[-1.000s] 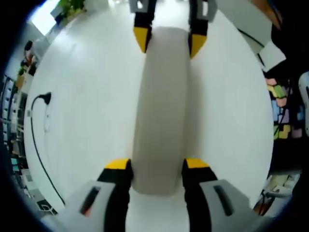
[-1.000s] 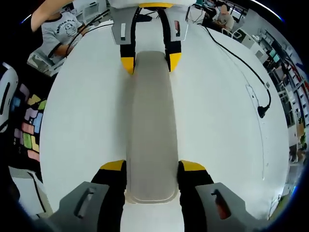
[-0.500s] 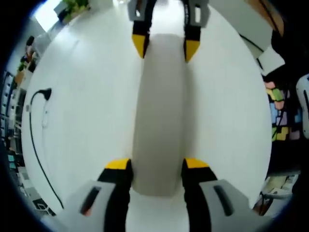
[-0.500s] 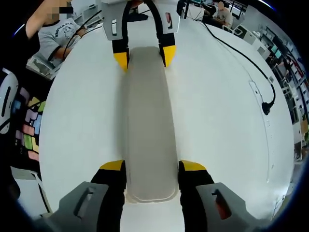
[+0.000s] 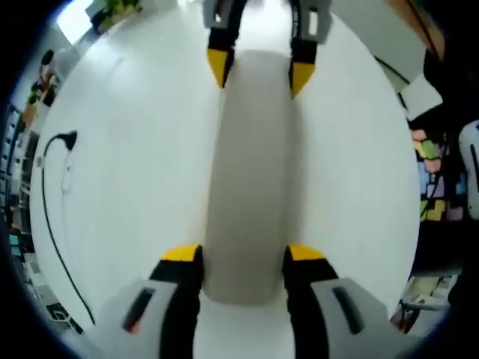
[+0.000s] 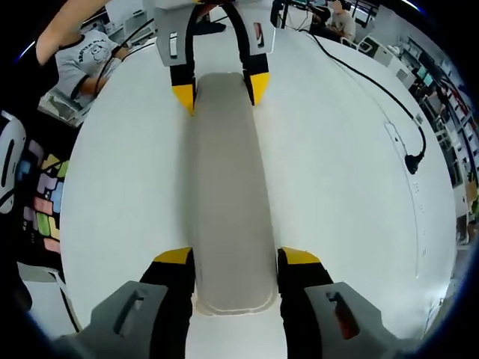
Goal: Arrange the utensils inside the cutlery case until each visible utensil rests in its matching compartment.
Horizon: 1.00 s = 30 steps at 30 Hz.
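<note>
**Case held at both ends over a white counter**

The case (image 5: 251,172) is a long, pale grey, closed box with rounded ends. It lies lengthwise between the two claws, above or on the white counter (image 5: 127,187); contact with the surface cannot be confirmed.

In the left gripper view, the left claw (image 5: 243,258) is clamped on the near end of the case, one yellow-tipped jaw on each long side. The right claw (image 5: 257,71) enters from the top of that view and clamps the far end in the same manner.

In the right gripper view, the right claw (image 6: 236,262) grips the near end of the case (image 6: 224,194), where a raised rim is visible. The left claw (image 6: 218,88) grips the far end.

The counter (image 6: 337,172) is plain, glossy and white. A black cable (image 6: 374,90) with a plug lies across it, well apart from the case; the same cable (image 5: 45,202) runs along the left side in the left gripper view.

Beyond the counter edge: a seated person (image 6: 86,56) in a grey printed shirt, a coloured tile mat (image 6: 41,202) on the floor, a green plant (image 5: 112,9), and desks with equipment (image 6: 441,112).
</note>
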Available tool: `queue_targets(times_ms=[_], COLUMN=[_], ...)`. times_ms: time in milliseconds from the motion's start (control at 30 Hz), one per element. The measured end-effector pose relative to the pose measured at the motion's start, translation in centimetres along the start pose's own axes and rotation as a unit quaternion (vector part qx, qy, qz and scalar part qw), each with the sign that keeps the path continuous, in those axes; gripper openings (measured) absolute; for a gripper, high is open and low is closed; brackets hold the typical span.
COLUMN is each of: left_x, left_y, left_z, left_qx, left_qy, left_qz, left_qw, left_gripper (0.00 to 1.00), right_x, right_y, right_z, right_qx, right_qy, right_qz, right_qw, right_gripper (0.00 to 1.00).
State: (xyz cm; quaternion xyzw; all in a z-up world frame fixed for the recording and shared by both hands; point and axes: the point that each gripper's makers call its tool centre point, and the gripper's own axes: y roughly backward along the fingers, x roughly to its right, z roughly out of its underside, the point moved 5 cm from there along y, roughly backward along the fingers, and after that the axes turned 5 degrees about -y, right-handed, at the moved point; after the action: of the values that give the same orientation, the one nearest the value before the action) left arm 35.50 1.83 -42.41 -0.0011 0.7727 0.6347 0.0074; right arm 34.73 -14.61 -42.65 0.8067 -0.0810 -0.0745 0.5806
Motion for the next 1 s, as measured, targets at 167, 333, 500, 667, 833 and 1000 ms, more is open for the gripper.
queue_targets(times_ms=[167, 333, 500, 667, 833, 1000], left_x=[0.1, 0.2, 0.2, 0.2, 0.0, -0.2], left_y=[0.0, 0.0, 0.0, 0.0, 0.1, 1.7], left_z=[0.0, 0.2, 0.2, 0.2, 0.0, 0.6], left_qx=[0.011, 0.032, 0.043, 0.050, 0.036, 0.040], left_qy=[0.017, 0.027, 0.030, 0.032, 0.014, 0.007], left_qz=[-0.003, -0.008, -0.010, -0.011, -0.023, -0.052], left_qw=[0.9998, 0.9991, 0.9986, 0.9982, 0.9990, 0.9978], left_gripper=[0.47, 0.47, 0.47, 0.47, 0.49, 0.49], right_x=[0.0, 0.1, 0.2, 0.7, 0.9, 0.8], right_y=[0.0, 0.2, 0.1, 0.2, 0.5, 1.9], right_z=[0.1, 0.6, 0.5, 0.4, 0.9, 1.1], right_qx=[-0.006, 0.029, 0.041, 0.037, 0.024, 0.046], right_qy=[0.005, 0.008, 0.007, 0.001, -0.005, -0.019], right_qz=[0.000, -0.004, -0.007, 0.010, 0.020, 0.044], right_qw=[1.0000, 0.9996, 0.9991, 0.9993, 0.9995, 0.9978], right_gripper=[0.46, 0.46, 0.46, 0.52, 0.58, 0.62])
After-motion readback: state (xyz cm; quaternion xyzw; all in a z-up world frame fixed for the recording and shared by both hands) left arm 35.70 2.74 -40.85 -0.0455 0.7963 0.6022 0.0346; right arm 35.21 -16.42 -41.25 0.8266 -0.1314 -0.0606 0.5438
